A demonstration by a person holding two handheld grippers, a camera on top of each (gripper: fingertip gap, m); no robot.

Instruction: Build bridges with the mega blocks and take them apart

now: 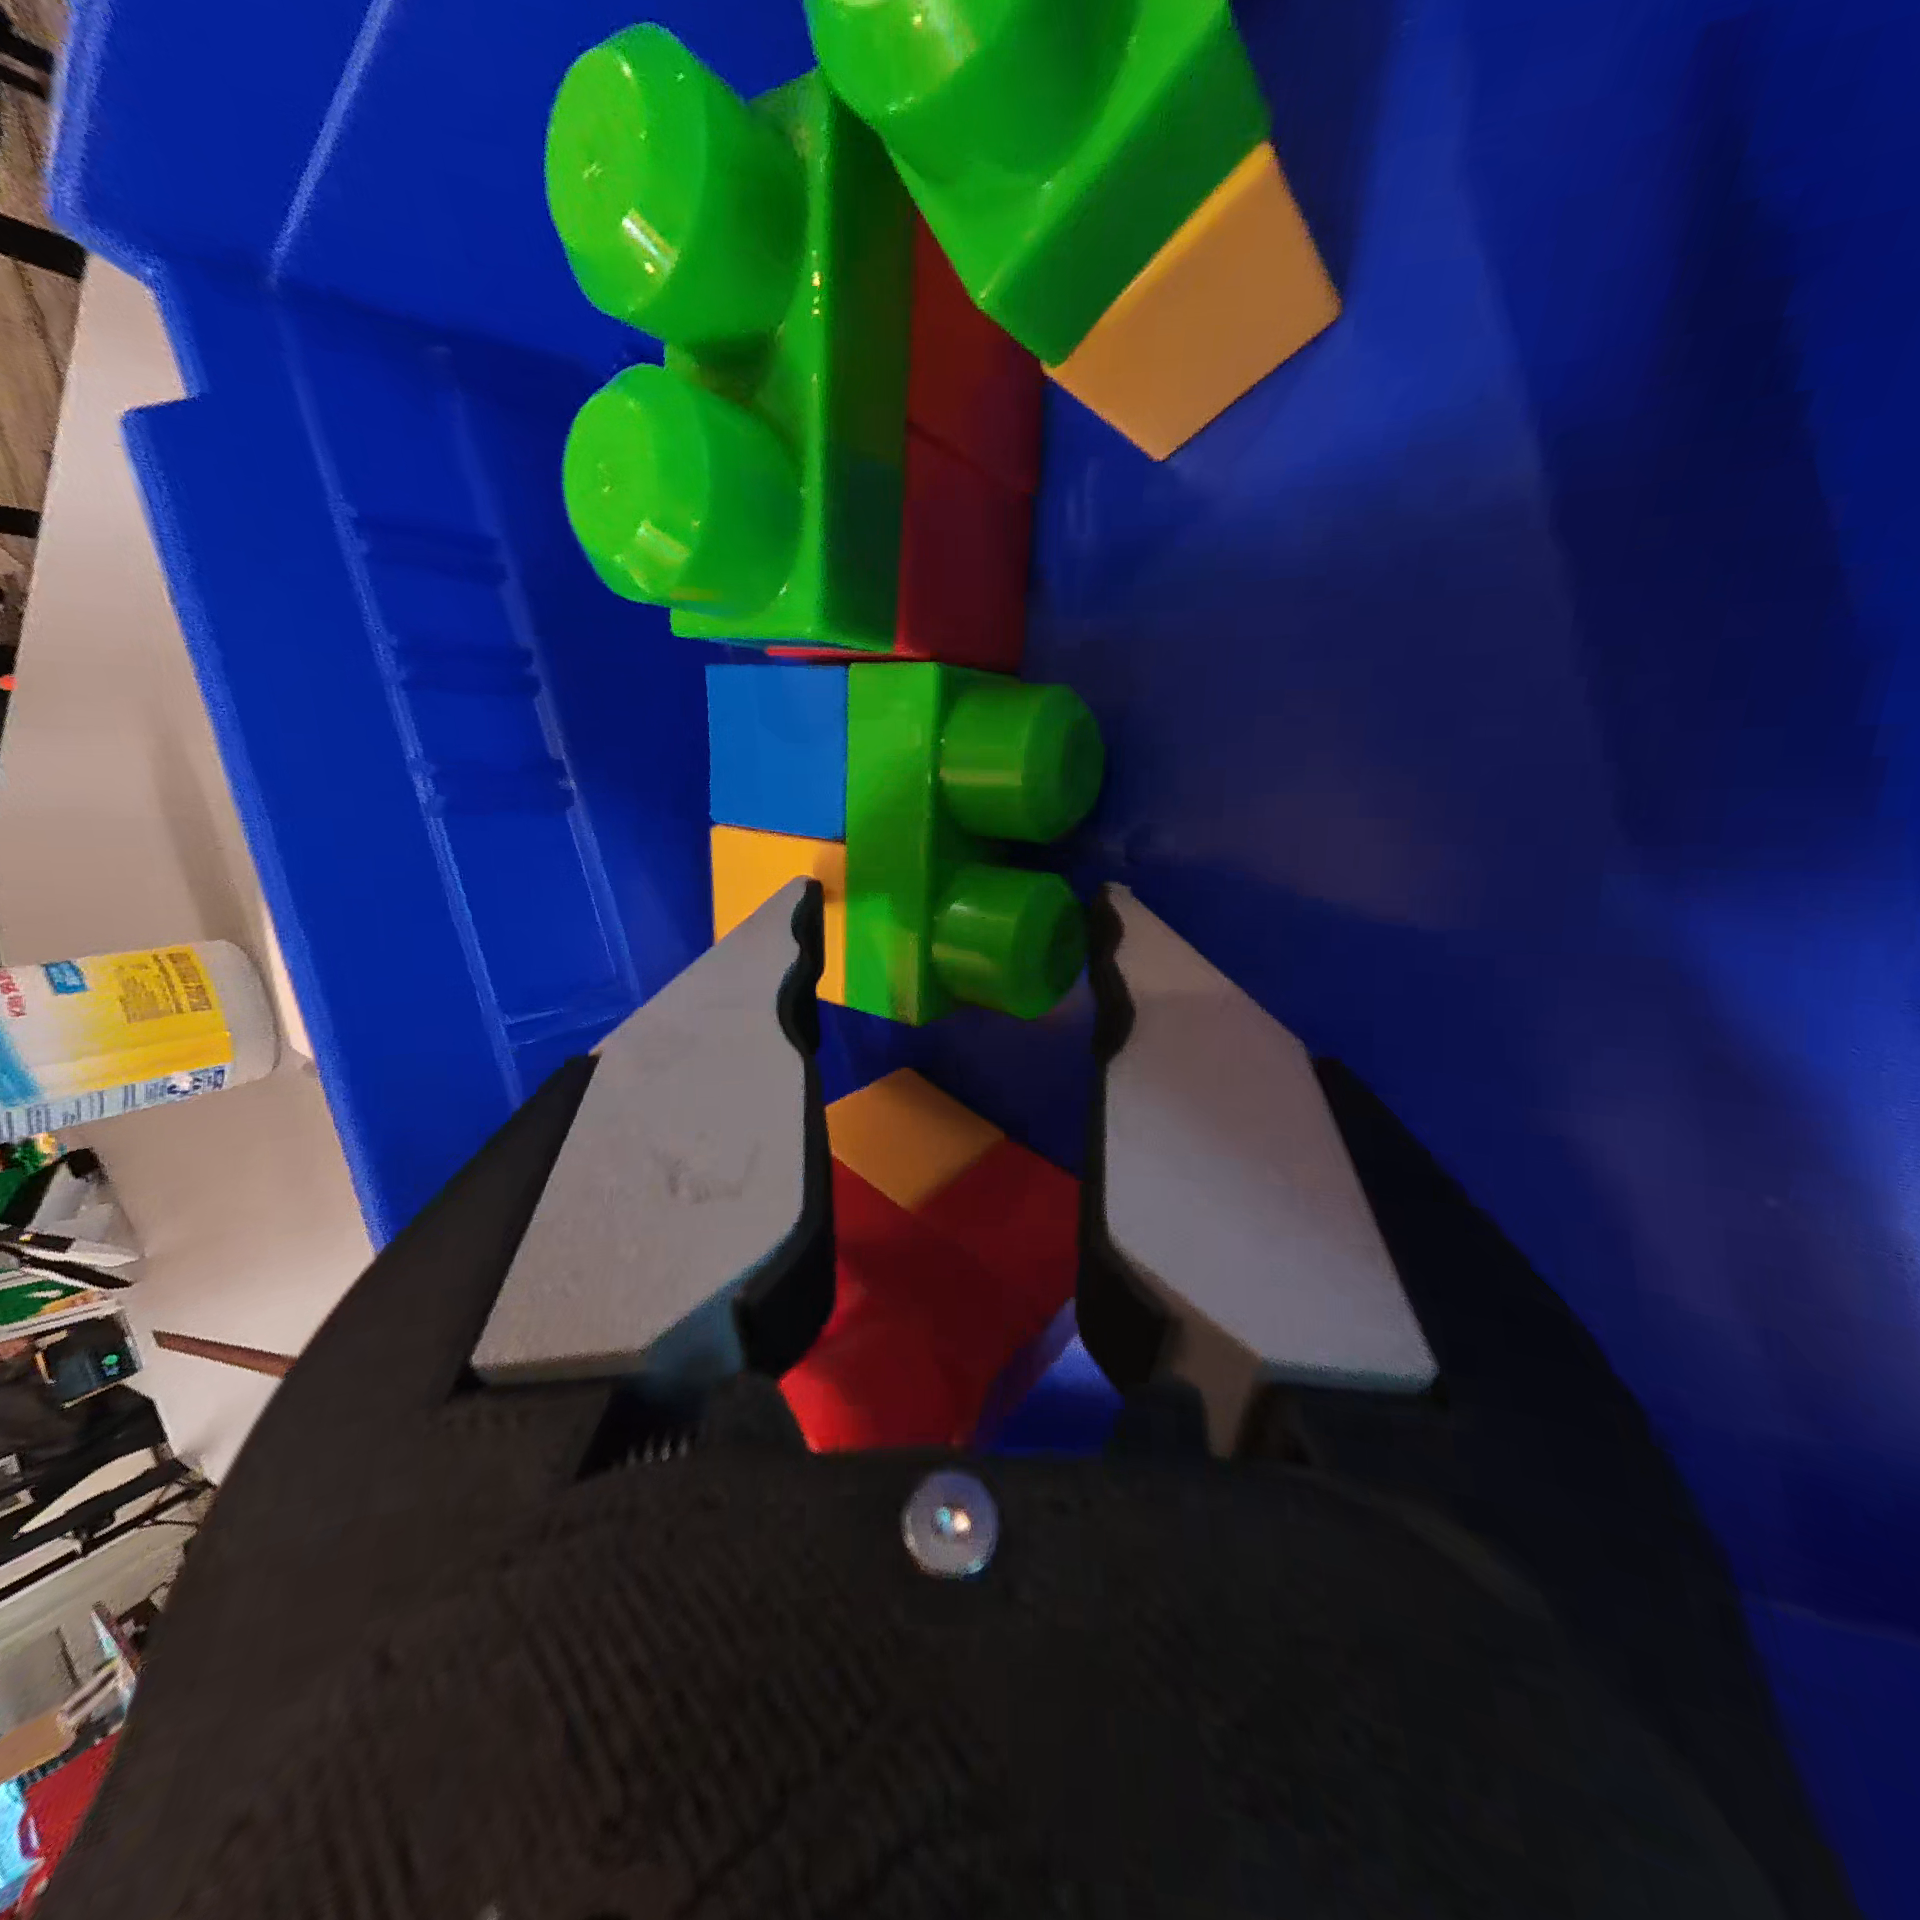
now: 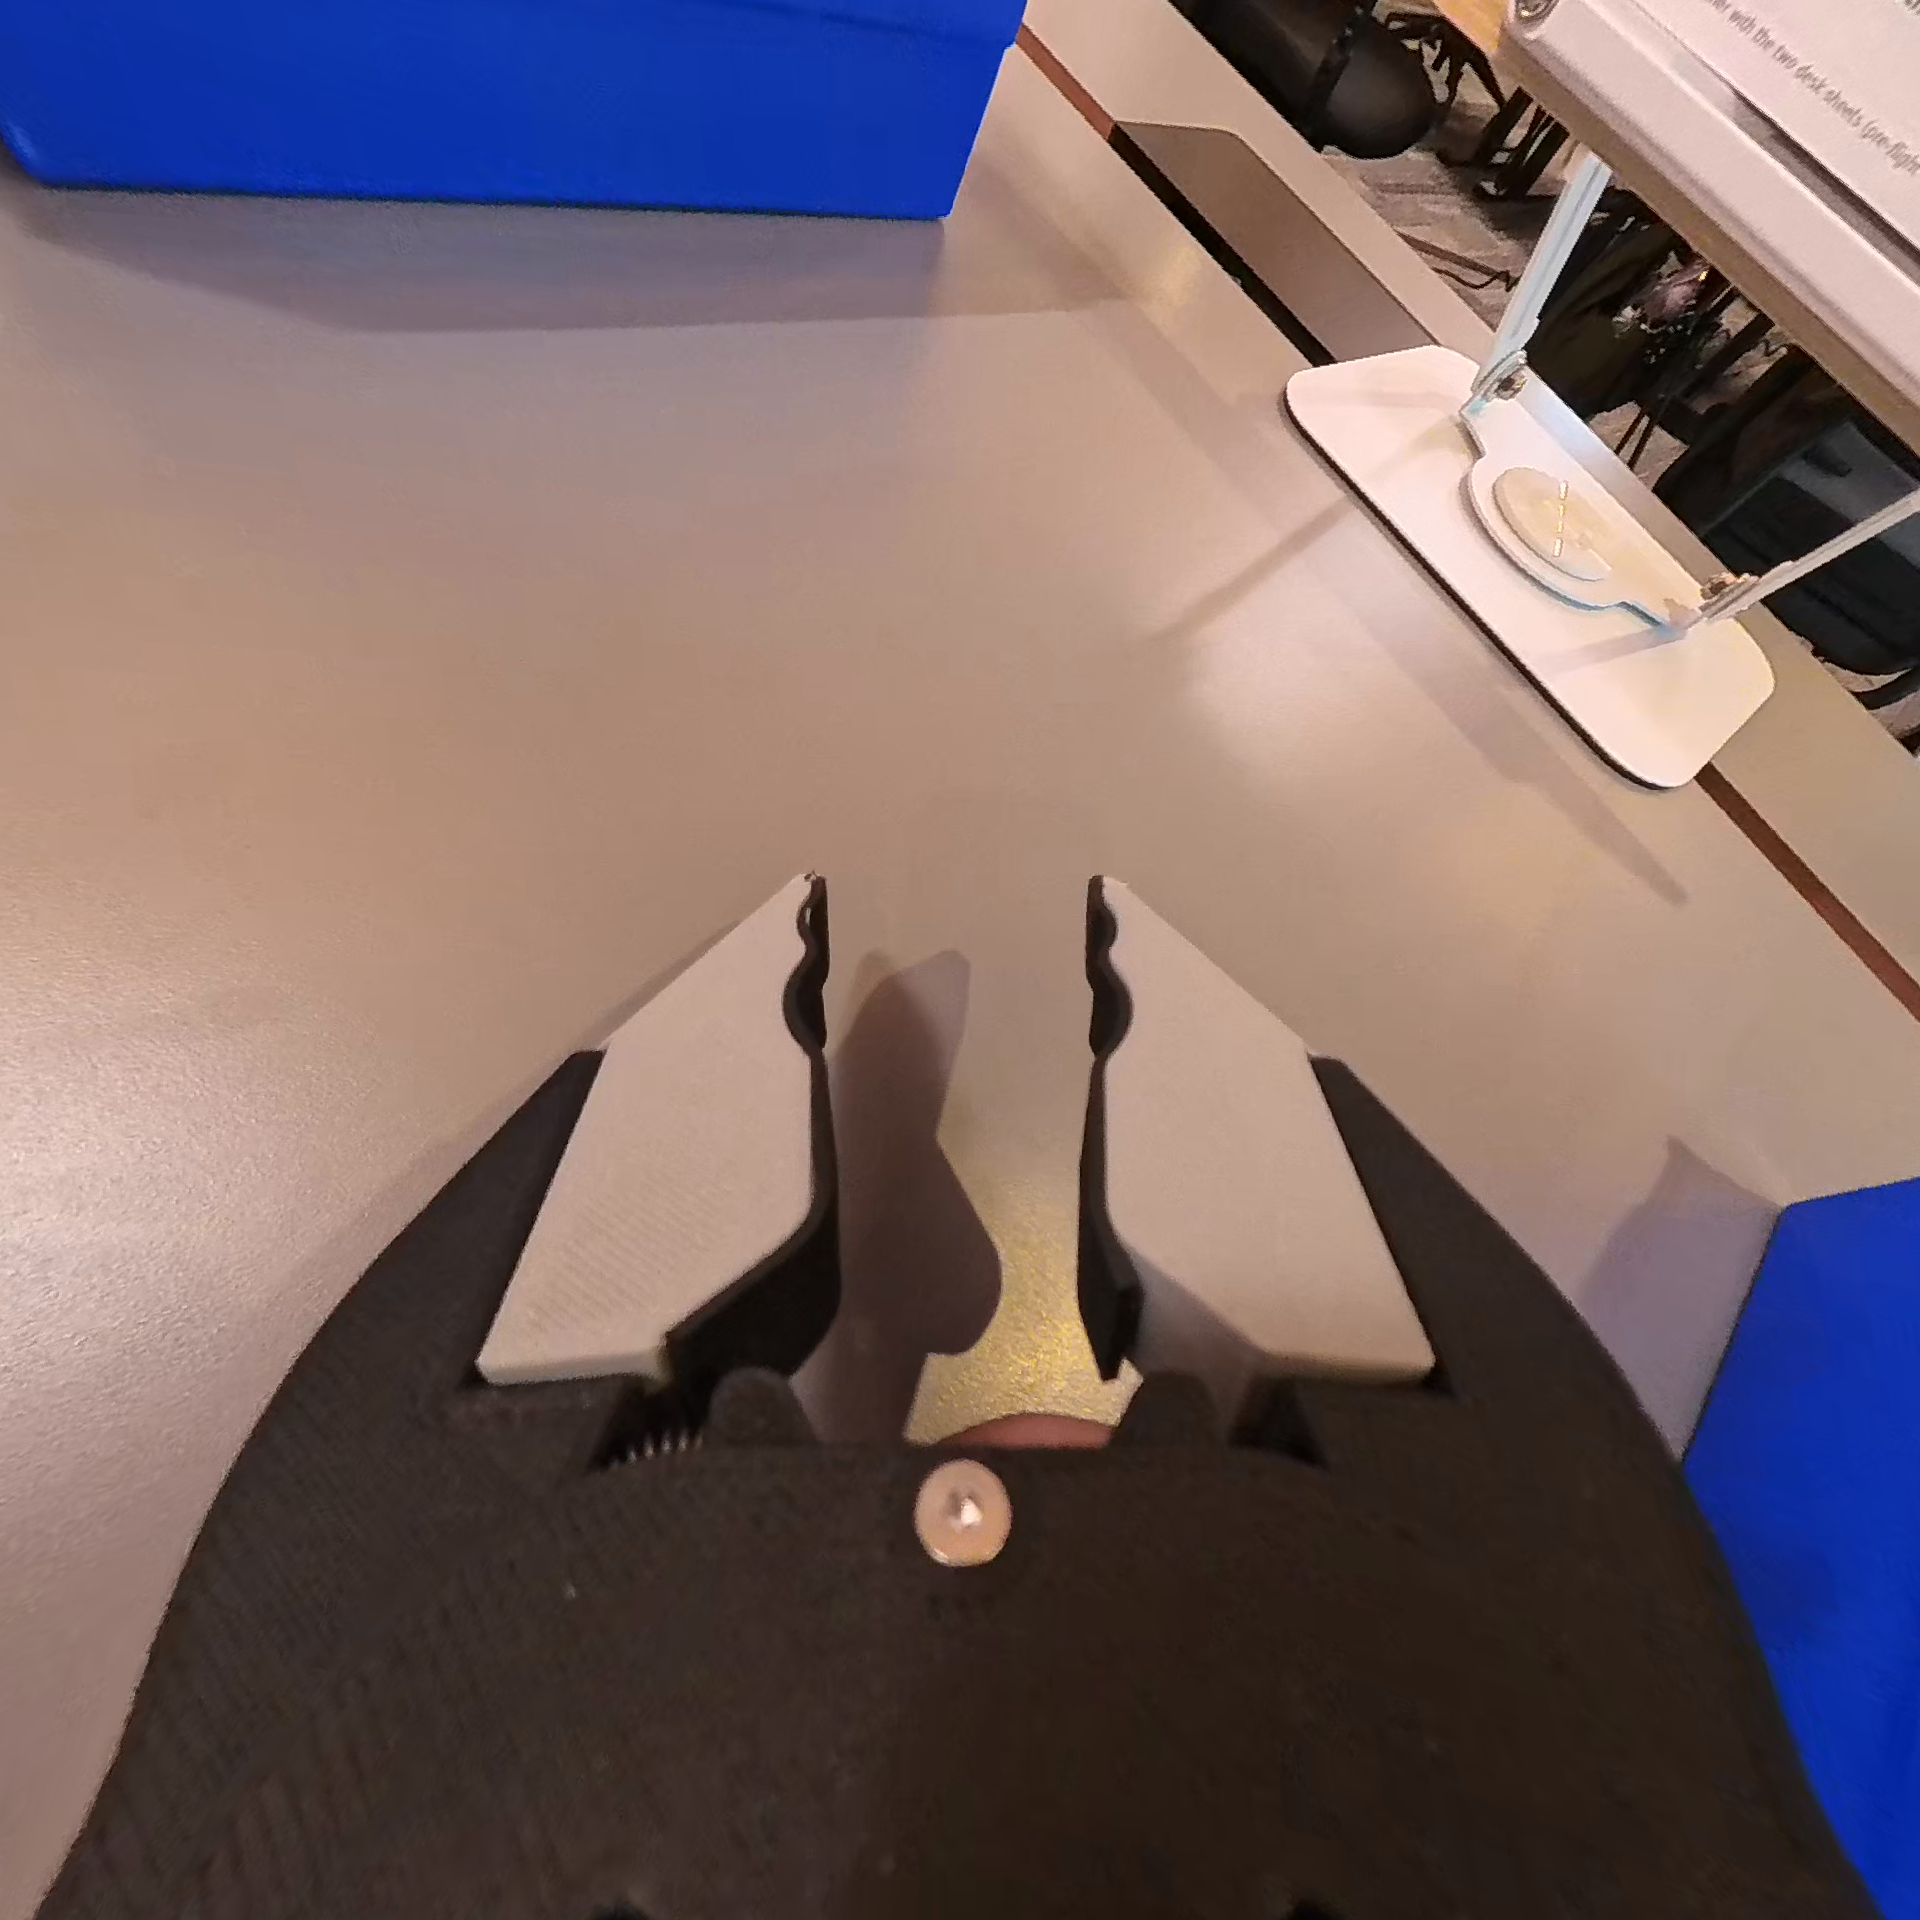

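Blocks fill the blue bin that the left hand-held gripper reaches into. Its jaws stand apart around a small bridge piece: a green two-stud block joined to a blue block and a yellow block. The near stud sits between the fingertips, just beside the right-side pad, while the left-side fingertip overlaps the yellow block; a gap shows between that pad and the green block, so nothing is clamped. Straight ahead of the jaws, beyond this piece, lies a larger green block on red blocks, with another green block on a yellow one ahead and to the right. Below the jaws, close to the gripper body, lie more red and yellow blocks.

The right hand-held gripper hangs over the bare grey worktop, jaws released and holding nothing. A blue bin sits far ahead to its left, a white stand base ahead to its right.
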